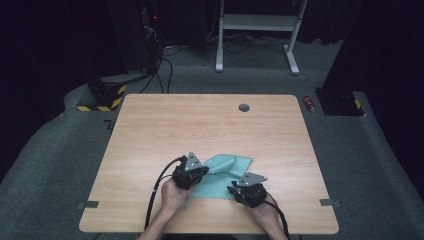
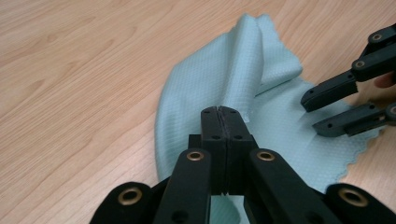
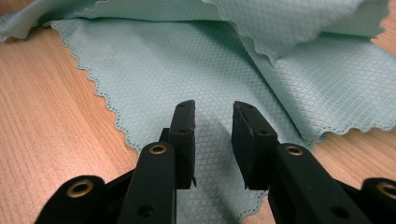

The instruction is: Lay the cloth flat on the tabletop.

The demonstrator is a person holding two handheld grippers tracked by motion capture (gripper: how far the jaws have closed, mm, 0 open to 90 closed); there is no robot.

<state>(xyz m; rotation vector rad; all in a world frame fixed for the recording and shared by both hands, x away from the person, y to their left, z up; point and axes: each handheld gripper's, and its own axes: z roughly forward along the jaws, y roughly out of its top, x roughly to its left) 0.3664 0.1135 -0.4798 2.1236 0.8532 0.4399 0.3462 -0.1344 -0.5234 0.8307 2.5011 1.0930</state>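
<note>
One hand-held gripper [image 2: 223, 112] pinches the cloth [image 2: 233, 70], seemingly; the other [image 3: 214, 112] gapes.

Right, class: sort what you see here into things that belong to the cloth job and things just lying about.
In the job:
- green cloth
- left gripper, shut on a fold of the cloth
- right gripper, open over the cloth
- table

Lying about:
- red can on the floor
- white stand
- floor cables
</note>
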